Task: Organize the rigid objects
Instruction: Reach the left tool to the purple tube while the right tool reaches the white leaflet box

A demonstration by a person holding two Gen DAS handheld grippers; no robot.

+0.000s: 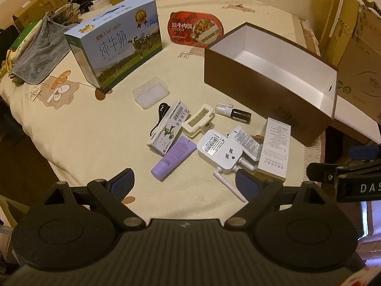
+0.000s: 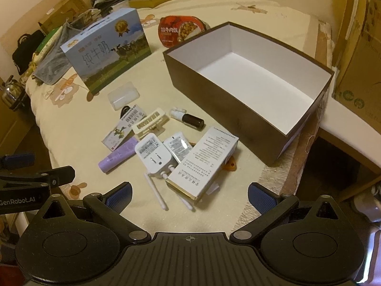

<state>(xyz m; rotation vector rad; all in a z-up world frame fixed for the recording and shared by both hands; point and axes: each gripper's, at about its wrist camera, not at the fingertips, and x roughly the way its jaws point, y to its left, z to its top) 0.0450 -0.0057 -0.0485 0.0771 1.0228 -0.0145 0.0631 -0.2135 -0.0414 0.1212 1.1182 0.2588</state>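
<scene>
Far left I see a tall blue cardboard milk carton (image 1: 114, 40), a crumpled grey cloth (image 1: 39, 50) beside it, a red oval ready-meal tub (image 1: 196, 29) further right, and brown cardboard boxes (image 2: 357, 54) far right.

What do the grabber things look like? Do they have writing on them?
Both are black plastic with ribbed bodies, round discs and blue textured pads on their fingers. The left gripper shows white "GenRobot.AI" lettering in the right view; the right gripper shows "DAS" in the left view.
</scene>
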